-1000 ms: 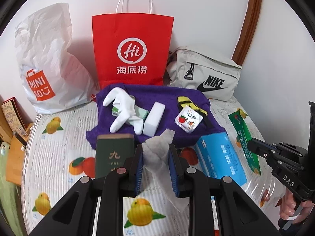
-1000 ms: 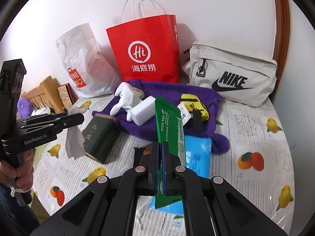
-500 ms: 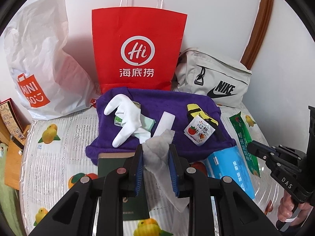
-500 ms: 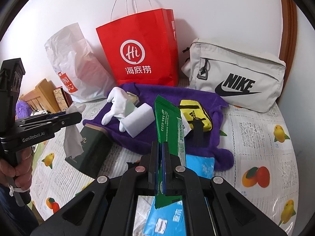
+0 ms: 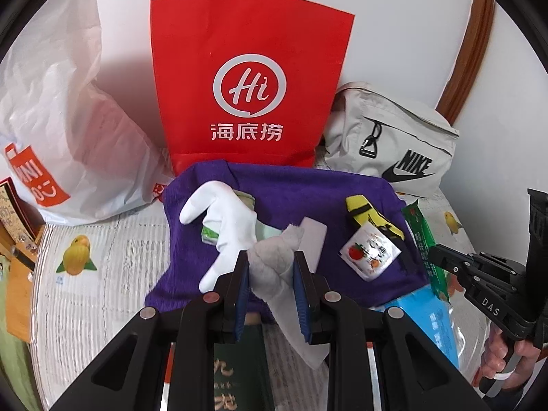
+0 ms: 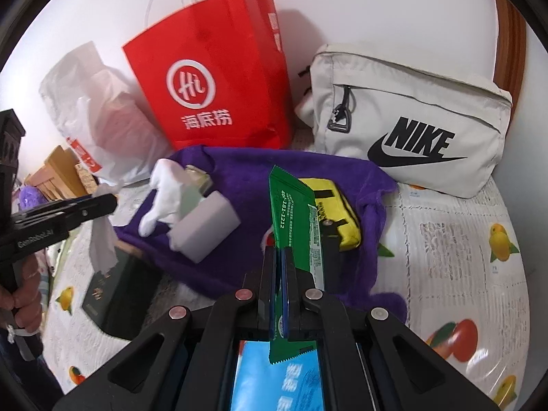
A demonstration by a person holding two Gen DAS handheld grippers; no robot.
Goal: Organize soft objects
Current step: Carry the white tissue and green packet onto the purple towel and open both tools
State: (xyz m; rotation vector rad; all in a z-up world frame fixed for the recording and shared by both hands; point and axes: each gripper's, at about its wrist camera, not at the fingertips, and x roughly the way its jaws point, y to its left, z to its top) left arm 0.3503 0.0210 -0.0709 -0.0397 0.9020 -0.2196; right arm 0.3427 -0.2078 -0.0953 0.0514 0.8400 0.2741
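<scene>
Desk (image 6: 459, 239) surface, under a fruit-print cover, fills the lower half of both views. Red paper bag (image 5: 251, 78) stands upright at upper centre against the wall, with a white plastic bag (image 5: 65, 113) to its left and a grey Nike pouch (image 6: 407, 120) to its right. Purple cloth (image 5: 301, 191) lies spread at centre frame, in front of the red bag. On the cloth: a white glove (image 5: 227, 226) at left, a white block (image 6: 205, 229) just right of the glove, a yellow pouch (image 6: 337, 210) further right, and a small fruit-print sachet (image 5: 370, 255) touching the yellow pouch's near end. A dark green box (image 6: 113, 294) sits on the desk at lower left of the right wrist view, beside the cloth's near edge. A blue packet (image 5: 424, 318) lies at lower right of the left wrist view, near the cloth's corner. Left hand-held gripper (image 5: 270, 270): jaws nearly together, pinching a crumpled white tissue (image 5: 274, 267), which hangs loose below the pads, above the cloth's near edge. Right hand-held gripper (image 6: 281, 267): jaws closed flat on a green wrapper (image 6: 291, 212), held upright in centre frame over the cloth. A hand (image 5: 507, 359) grips the right tool's handle at lower right.
</scene>
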